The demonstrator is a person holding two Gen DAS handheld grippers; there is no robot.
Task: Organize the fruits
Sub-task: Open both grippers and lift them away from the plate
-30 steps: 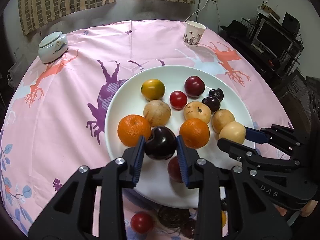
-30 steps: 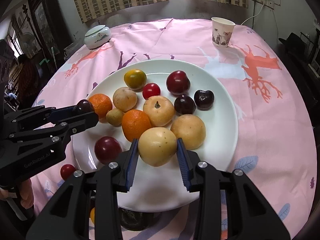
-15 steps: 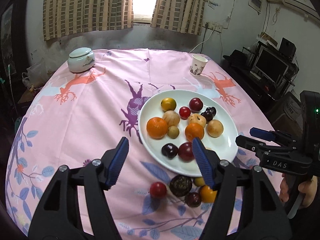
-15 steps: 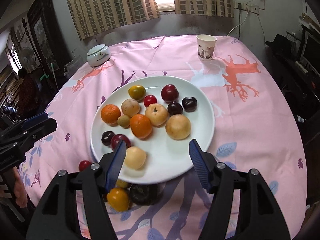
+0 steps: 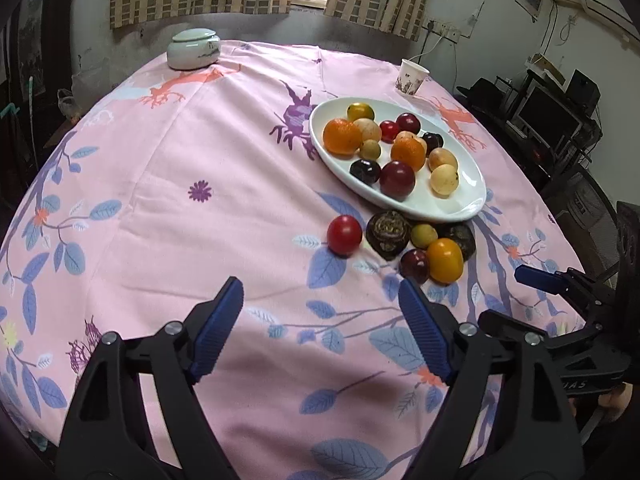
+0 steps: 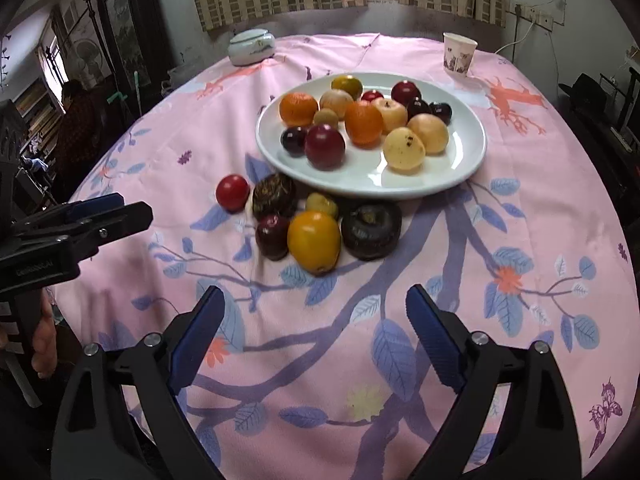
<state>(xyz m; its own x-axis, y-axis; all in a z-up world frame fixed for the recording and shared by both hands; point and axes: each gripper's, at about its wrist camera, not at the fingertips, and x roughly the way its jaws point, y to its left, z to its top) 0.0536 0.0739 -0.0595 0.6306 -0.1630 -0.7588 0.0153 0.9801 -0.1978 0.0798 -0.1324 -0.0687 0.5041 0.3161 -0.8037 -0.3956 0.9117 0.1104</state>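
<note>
A white plate (image 6: 448,176) (image 5: 452,204) holds several fruits: oranges, plums, pale yellow fruits, a dark plum (image 6: 294,140) and a yellow fruit (image 6: 404,149). On the cloth before the plate lie a red tomato (image 6: 232,192) (image 5: 344,235), two dark wrinkled fruits (image 6: 274,195), a small green fruit, a dark plum (image 6: 273,237) and a yellow-orange fruit (image 6: 314,241) (image 5: 445,260). My left gripper (image 5: 322,330) is open and empty, low over the cloth, well short of the loose fruits. My right gripper (image 6: 316,338) is open and empty, also back from them.
A pale lidded jar (image 5: 193,48) (image 6: 252,46) stands at the far left of the round pink-clothed table. A paper cup (image 5: 412,76) (image 6: 459,54) stands at the far right. Shelves and electronics (image 5: 552,116) stand beyond the table's right edge.
Both grippers let go of their fruits, the dark plum and the yellow fruit, which now lie on the plate. Both opened wide and pulled back toward the table's near edge.
</note>
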